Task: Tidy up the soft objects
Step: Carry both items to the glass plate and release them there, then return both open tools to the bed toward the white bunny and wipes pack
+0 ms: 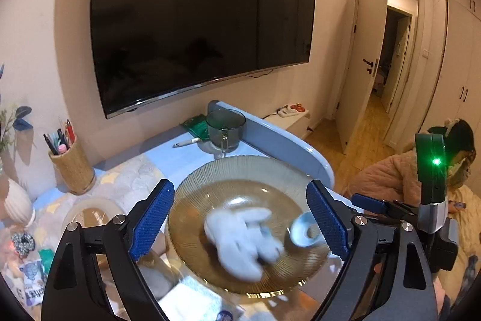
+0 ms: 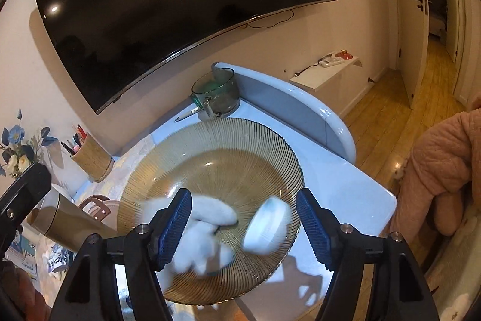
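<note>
A ribbed amber glass plate sits on the pale blue table. In it lie a white plush toy and a small round pale-blue object, both blurred. My left gripper hangs open over the plate. The plush is between its blue pads, and neither pad touches it. My right gripper is open too. The round object is between its fingers, clear of both pads, and the left finger partly hides the plush.
Behind the plate stand a glass mug, a pen and a woven pen holder. A gold flask lies left, near a scrunchie. A large TV hangs above. A person in pink quilted clothing is at the right.
</note>
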{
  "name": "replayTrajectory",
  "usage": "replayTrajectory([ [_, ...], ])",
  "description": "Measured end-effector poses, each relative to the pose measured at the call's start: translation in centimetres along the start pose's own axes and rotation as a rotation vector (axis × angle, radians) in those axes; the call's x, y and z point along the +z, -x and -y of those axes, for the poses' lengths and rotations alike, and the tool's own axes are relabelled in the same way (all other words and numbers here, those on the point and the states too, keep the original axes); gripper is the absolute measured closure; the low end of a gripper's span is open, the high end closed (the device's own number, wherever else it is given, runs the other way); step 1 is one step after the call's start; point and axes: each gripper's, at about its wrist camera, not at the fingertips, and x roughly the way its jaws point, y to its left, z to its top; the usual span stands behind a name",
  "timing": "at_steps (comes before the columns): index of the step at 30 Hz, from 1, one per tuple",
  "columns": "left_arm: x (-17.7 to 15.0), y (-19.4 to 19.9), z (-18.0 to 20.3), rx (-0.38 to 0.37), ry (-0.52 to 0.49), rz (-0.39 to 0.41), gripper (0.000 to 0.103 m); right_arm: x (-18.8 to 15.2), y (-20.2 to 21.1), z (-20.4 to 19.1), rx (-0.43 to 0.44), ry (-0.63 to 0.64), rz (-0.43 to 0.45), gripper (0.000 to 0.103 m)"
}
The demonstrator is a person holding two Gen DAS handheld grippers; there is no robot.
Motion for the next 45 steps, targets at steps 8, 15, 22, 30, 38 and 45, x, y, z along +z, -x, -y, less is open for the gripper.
replayTrajectory([
  [8, -1.4, 8.2, -1.2, -0.025, -0.011, 0.074, 0.014, -2.3, 3.5, -2.1, 0.017, 0.09, 0.031, 0.033],
  [15, -5.7, 19.0, -8.7, 0.147, 0.019, 0.134, 0.014, -7.9, 6.9, -7.6, 0.154, 0.291, 0.026, 0.033],
  [22, -9.0, 28.4, -20.1, 0.407, 0.185, 0.143, 0.011, -13.8, 7.9, -17.0, 0.282, 0.524, -0.01, 0.032],
  [30, -18.0, 28.3, -28.9, 0.565, 0.377, 0.067, 0.002, -21.3, 5.2, -29.8, 0.446, 0.689, -0.091, 0.013],
  [38, -27.1, 20.6, -34.0, 0.593, 0.492, -0.047, 0.002, -26.6, -1.4, -34.9, 0.413, 0.755, -0.034, 0.012],
  [45, -29.8, 17.8, -36.3, 0.594, 0.537, -0.137, 0.002, -25.8, -5.4, -34.0, 0.4, 0.633, -0.132, 0.012],
])
